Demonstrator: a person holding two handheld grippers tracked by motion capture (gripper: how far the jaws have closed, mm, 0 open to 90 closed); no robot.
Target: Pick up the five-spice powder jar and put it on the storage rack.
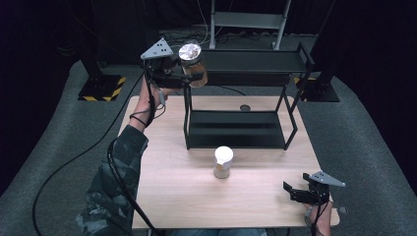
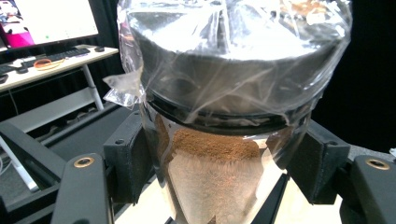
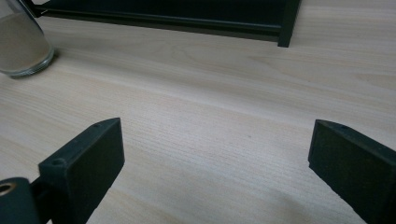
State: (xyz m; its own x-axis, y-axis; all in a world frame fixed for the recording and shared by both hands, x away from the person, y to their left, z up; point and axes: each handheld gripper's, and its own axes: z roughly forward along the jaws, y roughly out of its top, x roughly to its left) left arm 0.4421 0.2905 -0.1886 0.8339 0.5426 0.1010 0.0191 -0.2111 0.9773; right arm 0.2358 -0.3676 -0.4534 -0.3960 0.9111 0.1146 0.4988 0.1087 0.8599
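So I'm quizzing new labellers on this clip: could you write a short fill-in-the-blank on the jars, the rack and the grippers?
1. The left gripper holds a jar of ____ powder beside the black rack's top shelf.
2. That jar's lid is covered in clear ____.
3. The white-lidded jar stands on the ____ in front of the rack.
4. The right gripper's jaws stand ____.

Missing words: brown; plastic; table; open

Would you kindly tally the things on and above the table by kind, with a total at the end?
Jars: 2, the jar with the silvery wrapped lid held up in the left gripper, and the white-lidded jar standing on the table.
Black two-tier racks: 1.
Small round dark discs on the table behind the rack: 1.
Grippers: 2, the other being the right gripper.
Total: 6.
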